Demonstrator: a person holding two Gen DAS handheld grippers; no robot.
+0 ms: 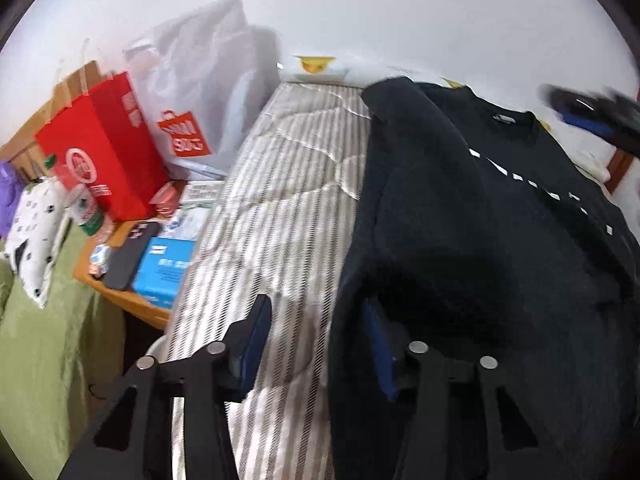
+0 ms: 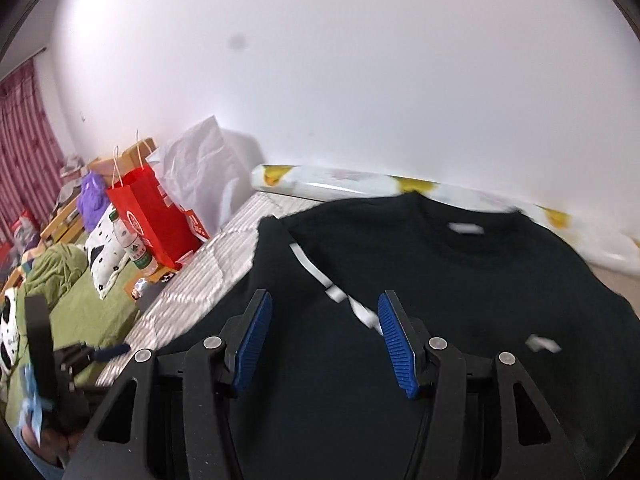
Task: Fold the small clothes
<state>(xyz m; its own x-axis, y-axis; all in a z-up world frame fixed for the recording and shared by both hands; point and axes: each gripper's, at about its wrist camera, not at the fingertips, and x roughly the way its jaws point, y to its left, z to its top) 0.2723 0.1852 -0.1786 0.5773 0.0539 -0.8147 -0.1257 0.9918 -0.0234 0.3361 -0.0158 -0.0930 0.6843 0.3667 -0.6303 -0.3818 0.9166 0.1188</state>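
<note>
A: Item one: black shirt [image 2: 420, 280], lying flat on the striped bed cover [image 1: 280, 200], straight ahead of and under the right gripper [image 2: 324, 336], and ahead and to the right of the left gripper [image 1: 316, 344].

B: Handling?

A: Judged soft, light and limp; knit cloth with a ribbed round collar [image 2: 472, 216] and a line of white print across the chest. It should drape and bunch, not hold a shape. One sleeve already lies folded in over the body.

B: Where to take hold?

A: Probably a hem corner or a side edge, pinching both layers. The flat middle gives the pads nothing to bite.

B: State of the tools?

A: Right gripper: blue ribbed pads apart, nothing between them, poised above the chest. Left gripper: jaws apart; its right finger sits at the shirt's near edge, but no cloth is pinched.

B: Surroundings?

A: Bed cover: quilted, striped, matte. Left of both grippers: a stiff red paper bag [image 1: 100, 144], a crinkly white plastic bag [image 1: 200, 92], a plastic bottle [image 2: 134, 248], a green blanket [image 1: 44, 340].
</note>
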